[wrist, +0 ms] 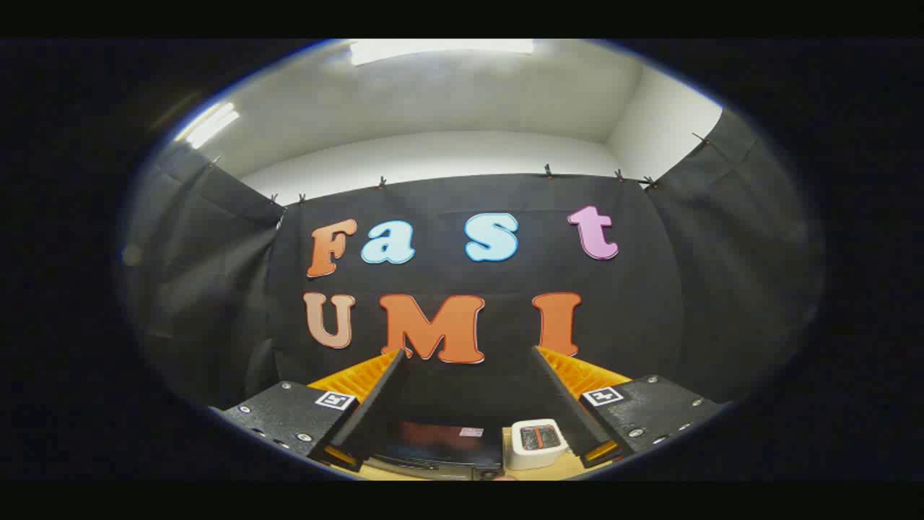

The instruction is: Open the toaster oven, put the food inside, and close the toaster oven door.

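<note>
My gripper (468,352) is held high and stands open, with nothing between its fingers; it points at the booth's back wall. Far below, seen between the fingers, a black toaster oven (433,444) sits on a light wooden table (523,474). Its dark front shows a reddish sheen, and I cannot tell from here whether the door is open or closed. Just right of it stands a small white boxy object (535,442) with something red and dark in its top; it is too small to make out.
Black cloth walls close in the booth at the back and on both sides. Above them are a white wall and a ceiling with bright lights.
</note>
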A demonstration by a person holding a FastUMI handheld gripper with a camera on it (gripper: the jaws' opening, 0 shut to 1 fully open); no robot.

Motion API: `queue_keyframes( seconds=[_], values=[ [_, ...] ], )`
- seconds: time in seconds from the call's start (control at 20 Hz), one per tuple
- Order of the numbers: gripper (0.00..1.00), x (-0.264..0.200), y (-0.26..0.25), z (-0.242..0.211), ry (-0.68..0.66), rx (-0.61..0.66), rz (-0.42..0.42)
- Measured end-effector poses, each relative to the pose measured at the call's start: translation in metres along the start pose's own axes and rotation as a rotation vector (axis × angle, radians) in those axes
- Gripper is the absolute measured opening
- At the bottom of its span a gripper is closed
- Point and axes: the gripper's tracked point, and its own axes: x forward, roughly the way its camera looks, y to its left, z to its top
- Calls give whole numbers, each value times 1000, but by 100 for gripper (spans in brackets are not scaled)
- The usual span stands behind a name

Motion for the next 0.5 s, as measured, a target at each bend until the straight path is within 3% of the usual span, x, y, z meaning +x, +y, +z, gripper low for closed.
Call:
queue_keyframes(
  seconds=[0.5],
  values=[
    [98, 5, -3, -15, 50, 9, 5]
  ],
)
